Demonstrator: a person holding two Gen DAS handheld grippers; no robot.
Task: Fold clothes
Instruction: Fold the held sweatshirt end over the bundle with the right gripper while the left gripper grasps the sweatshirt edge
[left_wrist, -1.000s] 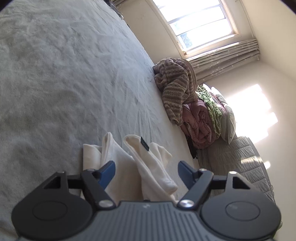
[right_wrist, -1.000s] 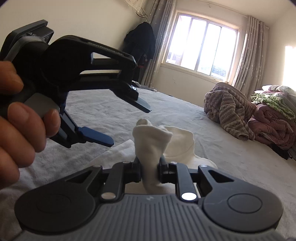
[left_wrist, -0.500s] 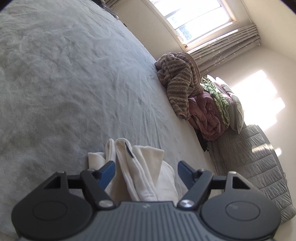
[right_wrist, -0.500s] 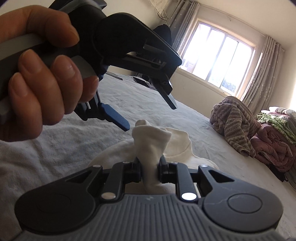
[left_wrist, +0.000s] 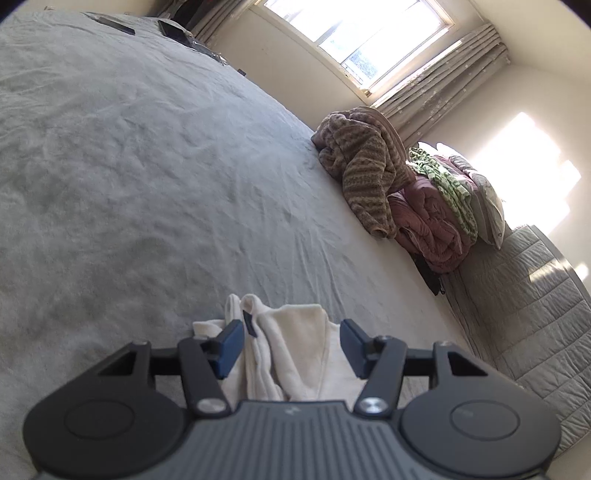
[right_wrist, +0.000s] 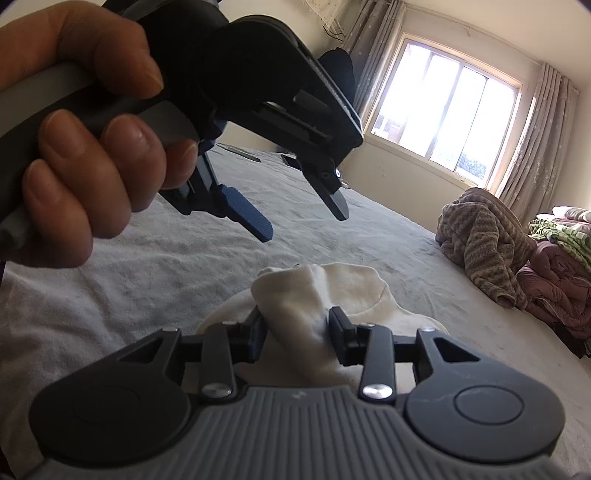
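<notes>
My right gripper (right_wrist: 297, 334) is clamped on a bunched fold of the cream garment (right_wrist: 347, 288), which lies on the grey bed (left_wrist: 129, 184). My left gripper (left_wrist: 291, 341) hangs above the same cloth with its blue-padded jaws spread wide, gripping nothing; a hand (right_wrist: 85, 155) holds its handle. Farther off, a brown knit (left_wrist: 365, 173) and pink bedding (left_wrist: 432, 229) are heaped by the bed's edge, below a bright window (right_wrist: 447, 136).

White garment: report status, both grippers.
Right gripper shut on bunched white garment. Left gripper open, above it, holding nothing. Garment on grey bed. Nothing in the way.
</notes>
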